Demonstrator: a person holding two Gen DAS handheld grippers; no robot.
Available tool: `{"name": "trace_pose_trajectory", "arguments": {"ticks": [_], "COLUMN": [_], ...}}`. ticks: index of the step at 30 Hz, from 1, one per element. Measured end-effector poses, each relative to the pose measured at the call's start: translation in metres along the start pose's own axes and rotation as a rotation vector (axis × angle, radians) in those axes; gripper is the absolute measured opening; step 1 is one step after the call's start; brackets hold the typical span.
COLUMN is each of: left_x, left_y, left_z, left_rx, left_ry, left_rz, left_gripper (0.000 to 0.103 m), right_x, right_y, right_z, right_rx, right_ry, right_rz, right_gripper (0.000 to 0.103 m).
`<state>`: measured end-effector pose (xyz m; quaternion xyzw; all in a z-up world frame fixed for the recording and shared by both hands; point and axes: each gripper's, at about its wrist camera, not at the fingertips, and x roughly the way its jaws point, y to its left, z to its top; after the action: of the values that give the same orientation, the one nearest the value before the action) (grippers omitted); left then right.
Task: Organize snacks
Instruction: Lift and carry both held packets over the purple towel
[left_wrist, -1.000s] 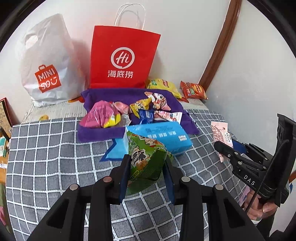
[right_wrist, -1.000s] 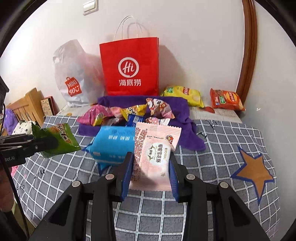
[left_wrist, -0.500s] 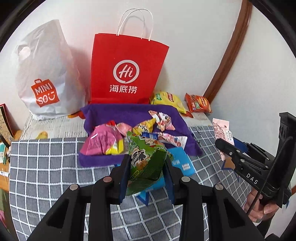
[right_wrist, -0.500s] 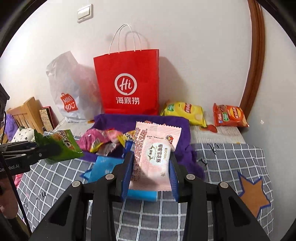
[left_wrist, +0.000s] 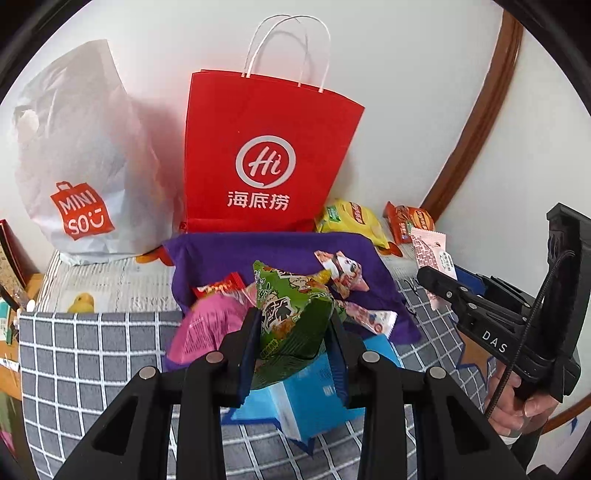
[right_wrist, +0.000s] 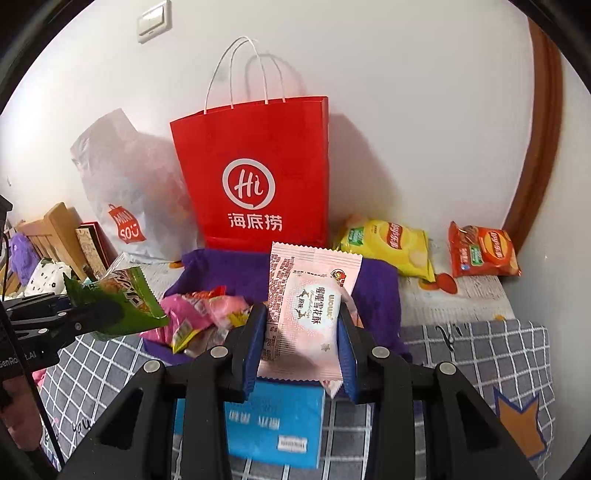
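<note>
**A:** Start with the left wrist view. What is in the tongs?

**B:** The left gripper (left_wrist: 293, 330) is clamped on one green snack packet (left_wrist: 291, 317), both pads pressing its sides, the packet standing up above the purple tray (left_wrist: 236, 251). At the right edge, the right gripper (left_wrist: 430, 278) pinches one pale pink packet (left_wrist: 430, 254), with a hand (left_wrist: 517, 406) around its handle.

**A:** How many bags stand behind?

**B:** Two: one red paper bag (left_wrist: 266, 155) and one white plastic bag (left_wrist: 81, 155), both against the wall. Just right of the red bag lie two chip bags, one yellow chip bag (left_wrist: 351, 219) and one orange chip bag (left_wrist: 408, 219).

**A:** And in the tray?

**B:** A loose heap; I can pick out a magenta packet (left_wrist: 207, 325) and several small wrappers, but no sure count. One blue pack (left_wrist: 314, 402) lies on the checked cloth (left_wrist: 92, 354) below the fingers.

**A:** Now the right wrist view.

**B:** The right gripper (right_wrist: 303, 332) is closed on the pale pink packet (right_wrist: 306, 306), held upright in front of the purple tray (right_wrist: 229, 266). The left gripper (right_wrist: 110, 314) comes in from the left with the green snack packet (right_wrist: 122, 299) in its grip. Again two bags at the wall, red paper bag (right_wrist: 255, 173) and white plastic bag (right_wrist: 125, 184), two chip bags, yellow (right_wrist: 388, 243) and orange (right_wrist: 480, 251), and one blue pack (right_wrist: 273, 424) on the checked cloth (right_wrist: 480, 354). One orange star patch (right_wrist: 517, 417) shows on the cloth.
</note>
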<state>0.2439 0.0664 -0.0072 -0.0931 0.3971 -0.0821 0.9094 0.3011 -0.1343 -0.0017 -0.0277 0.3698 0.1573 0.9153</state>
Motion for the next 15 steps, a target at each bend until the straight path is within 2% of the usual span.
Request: {"name": "trace_pose_trajectory", "arguments": {"ticks": [15], "left_x": [0.033], "left_y": [0.045], "left_z": [0.051], "left_rx": [-0.085], "left_ry": [-0.011], "left_rz": [0.011], "left_gripper": [0.032], "right_x": [0.047], "right_y": [0.000], "right_z": [0.044], "right_rx": [-0.008], "right_ry": [-0.010], "right_rz": [0.023], "right_gripper": [0.037]}}
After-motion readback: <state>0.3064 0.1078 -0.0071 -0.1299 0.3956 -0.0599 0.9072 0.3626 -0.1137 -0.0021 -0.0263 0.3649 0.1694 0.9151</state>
